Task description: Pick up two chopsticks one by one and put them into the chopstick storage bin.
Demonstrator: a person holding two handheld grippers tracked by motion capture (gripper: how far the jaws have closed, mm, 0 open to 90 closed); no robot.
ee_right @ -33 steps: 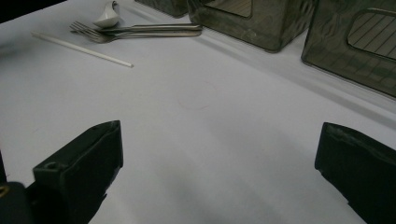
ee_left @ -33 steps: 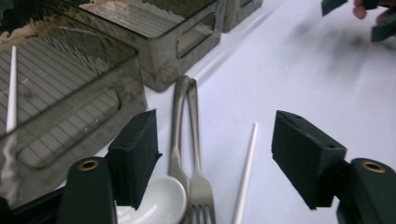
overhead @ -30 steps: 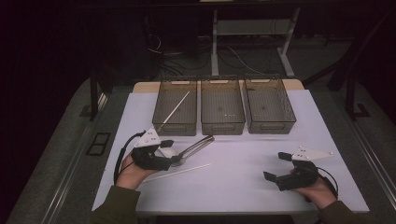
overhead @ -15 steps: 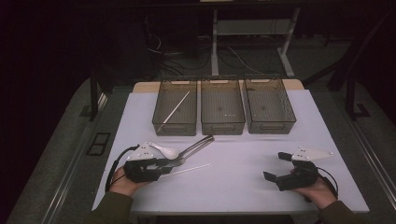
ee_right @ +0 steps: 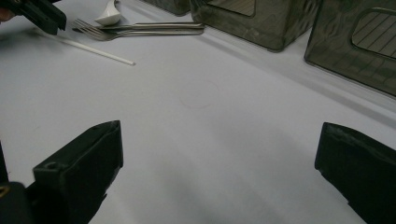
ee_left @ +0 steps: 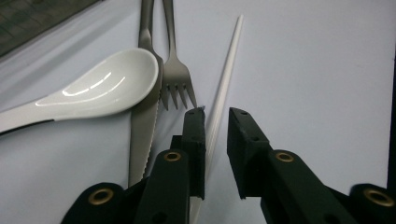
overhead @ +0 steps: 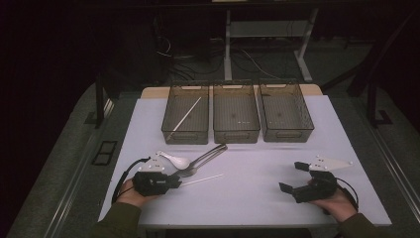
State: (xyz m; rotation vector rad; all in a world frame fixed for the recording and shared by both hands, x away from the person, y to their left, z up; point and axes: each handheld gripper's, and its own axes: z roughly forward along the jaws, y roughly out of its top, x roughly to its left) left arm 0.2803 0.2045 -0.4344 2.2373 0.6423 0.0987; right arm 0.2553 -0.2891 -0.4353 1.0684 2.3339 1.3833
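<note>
As its jaws have just been closing, left hand-held gripper (ee_left: 215,114) straddling white chopstick (ee_left: 225,79), not yet clamped.

White chopstick (ee_left: 225,81), white spoon (ee_left: 100,88), silver fork (ee_left: 175,70).

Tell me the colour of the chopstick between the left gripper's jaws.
White. The chopstick shows best in the left gripper view, lying beside a steel fork.

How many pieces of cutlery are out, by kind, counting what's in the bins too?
White chopsticks: 2, one on the table, one in the left bin
White spoon: 1
Fork: 1
Knife: 1
Total: 5
</note>
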